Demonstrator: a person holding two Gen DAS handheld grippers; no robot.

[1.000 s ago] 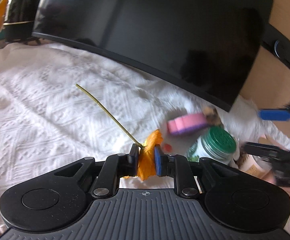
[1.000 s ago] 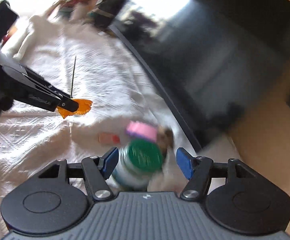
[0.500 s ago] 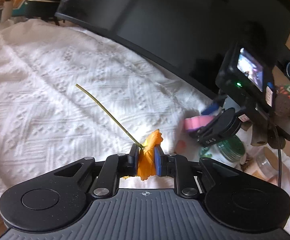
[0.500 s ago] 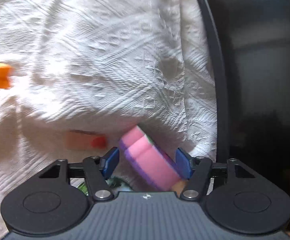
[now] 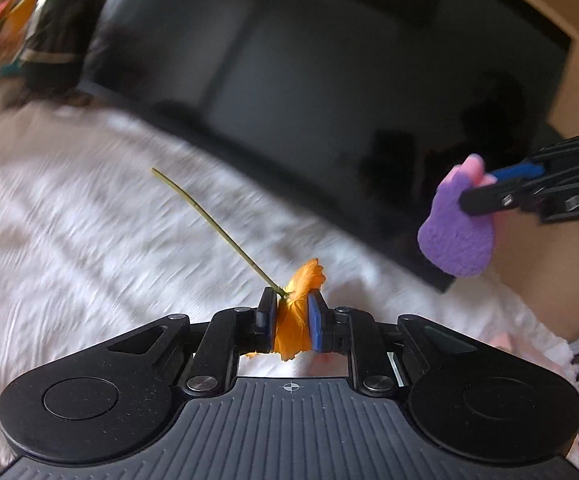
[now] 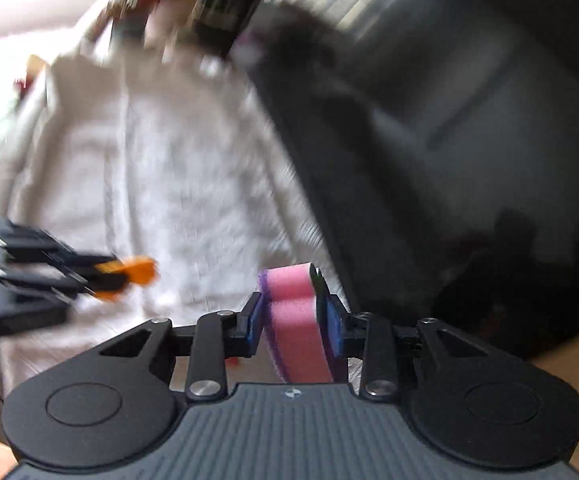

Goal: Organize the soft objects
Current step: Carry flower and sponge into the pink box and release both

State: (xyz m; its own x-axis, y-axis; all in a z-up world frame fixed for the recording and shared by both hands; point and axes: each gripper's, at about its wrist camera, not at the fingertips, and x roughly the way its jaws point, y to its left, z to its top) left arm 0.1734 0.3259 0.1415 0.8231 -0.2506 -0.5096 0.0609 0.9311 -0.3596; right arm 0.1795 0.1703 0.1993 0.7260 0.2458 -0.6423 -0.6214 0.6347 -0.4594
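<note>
My left gripper [image 5: 292, 312] is shut on an orange flower [image 5: 299, 312], pinching the crumpled petals; its thin green stem [image 5: 213, 226] sticks out ahead, above the white cloth [image 5: 89, 240]. My right gripper [image 6: 292, 324] is closing its jaws on a pink and purple sponge [image 6: 295, 320], which bulges between the blue pads and is lifted off the cloth. In the left wrist view the sponge [image 5: 455, 236] hangs at the right in the right gripper [image 5: 485, 188]. In the right wrist view the left gripper [image 6: 125, 276] with the orange flower [image 6: 137, 272] shows blurred at the left.
A large black screen [image 5: 329, 80] stands along the back of the white textured cloth [image 6: 149, 180]. A dark pot with plants [image 5: 49, 48] sits at the far left. Pink and white items [image 5: 505, 340] lie at the cloth's right edge.
The right gripper moved from over the green-lidded jar to the sponge, closed on it and lifted it clear. The left gripper kept its grip on the flower and rose a little.
</note>
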